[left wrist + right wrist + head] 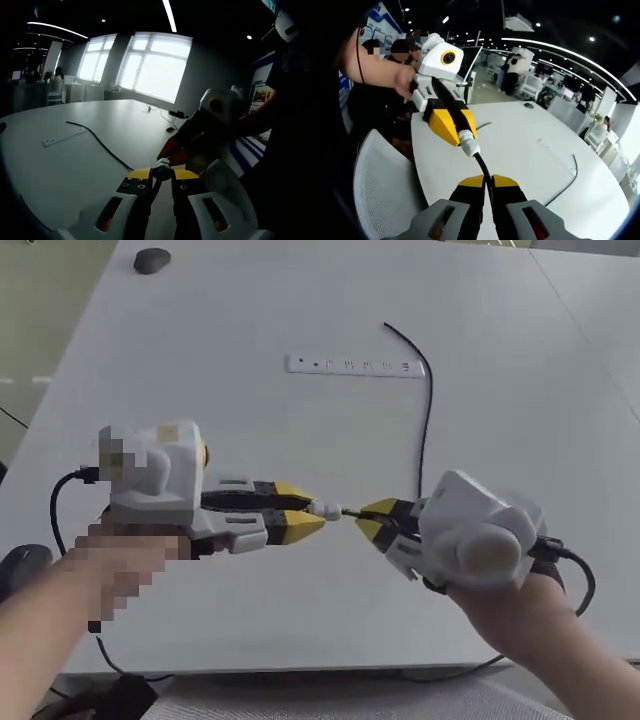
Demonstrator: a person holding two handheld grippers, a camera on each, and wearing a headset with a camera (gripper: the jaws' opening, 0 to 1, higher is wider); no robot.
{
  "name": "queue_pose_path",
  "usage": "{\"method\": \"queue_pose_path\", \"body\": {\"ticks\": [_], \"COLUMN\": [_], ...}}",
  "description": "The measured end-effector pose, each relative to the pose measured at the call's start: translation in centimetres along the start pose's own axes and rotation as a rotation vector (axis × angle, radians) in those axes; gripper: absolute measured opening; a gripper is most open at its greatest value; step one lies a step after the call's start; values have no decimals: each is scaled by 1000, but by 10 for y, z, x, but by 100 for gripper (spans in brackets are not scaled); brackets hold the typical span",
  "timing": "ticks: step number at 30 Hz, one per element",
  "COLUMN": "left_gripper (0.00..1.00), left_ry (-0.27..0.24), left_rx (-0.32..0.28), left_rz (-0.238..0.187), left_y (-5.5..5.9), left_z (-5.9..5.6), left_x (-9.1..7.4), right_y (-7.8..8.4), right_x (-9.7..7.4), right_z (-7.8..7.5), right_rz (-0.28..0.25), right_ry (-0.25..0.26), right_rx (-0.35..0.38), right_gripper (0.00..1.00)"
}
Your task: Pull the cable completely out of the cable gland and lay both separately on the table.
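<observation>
Above the white table, my left gripper is shut on the small white cable gland, whose pale body shows between its yellow tips. A black cable runs from the gland across the table to the far middle. My right gripper is shut on that cable just right of the gland. From the right gripper view, the cable leaves the white gland and passes between my own yellow fingertips. The two grippers face each other, tips a short gap apart.
A white power strip lies at the far middle of the table, beside the cable's far end. A dark mouse-like object sits at the far left corner. A white mesh chair back stands at the near table edge.
</observation>
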State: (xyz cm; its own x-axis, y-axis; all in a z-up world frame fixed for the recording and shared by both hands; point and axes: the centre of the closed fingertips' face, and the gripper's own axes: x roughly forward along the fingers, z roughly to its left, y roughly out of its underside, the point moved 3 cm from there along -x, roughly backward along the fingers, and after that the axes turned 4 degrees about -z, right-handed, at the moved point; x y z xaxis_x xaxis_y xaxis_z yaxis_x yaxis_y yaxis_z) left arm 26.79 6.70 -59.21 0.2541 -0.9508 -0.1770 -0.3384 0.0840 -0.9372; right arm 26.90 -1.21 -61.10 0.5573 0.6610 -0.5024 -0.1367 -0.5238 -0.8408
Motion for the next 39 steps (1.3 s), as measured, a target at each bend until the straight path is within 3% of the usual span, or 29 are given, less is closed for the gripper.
{"method": "queue_pose_path", "body": {"ticks": [15,18,20,24,28,32,36,39], "left_gripper": [15,15,15,15,15,15,15,15], "left_ry": [-10,-23,-23,-31,-41,-43,-40,-37], "left_rx": [-8,0,-4,4,-6,-6,-3,0], "left_rz": [-16,-29,-35,-33,-54,-46,-43,-35], "left_y": [0,-3,-4,-3,-5,-2,0,1], "left_z": [0,-1,-3,-4,-3,-3,-7,-8], "left_x": [0,-1,-1,2,0,-1,1,3], "right_y": [15,21,21,31,46,58,69,71], "right_x": [-5,-6,-5,-4,-8,-12,-12,-12], "right_z": [-9,-14,-14,-15,-24,-26,-24,-21], "right_rz": [-3,-1,-37,-7,18,36,44,41], "right_ry": [44,69,69,102,169,187,205,205], "right_rx": [112,157,228,232,353,430,557,548], "right_gripper": [0,0,0,0,0,0,0,0]}}
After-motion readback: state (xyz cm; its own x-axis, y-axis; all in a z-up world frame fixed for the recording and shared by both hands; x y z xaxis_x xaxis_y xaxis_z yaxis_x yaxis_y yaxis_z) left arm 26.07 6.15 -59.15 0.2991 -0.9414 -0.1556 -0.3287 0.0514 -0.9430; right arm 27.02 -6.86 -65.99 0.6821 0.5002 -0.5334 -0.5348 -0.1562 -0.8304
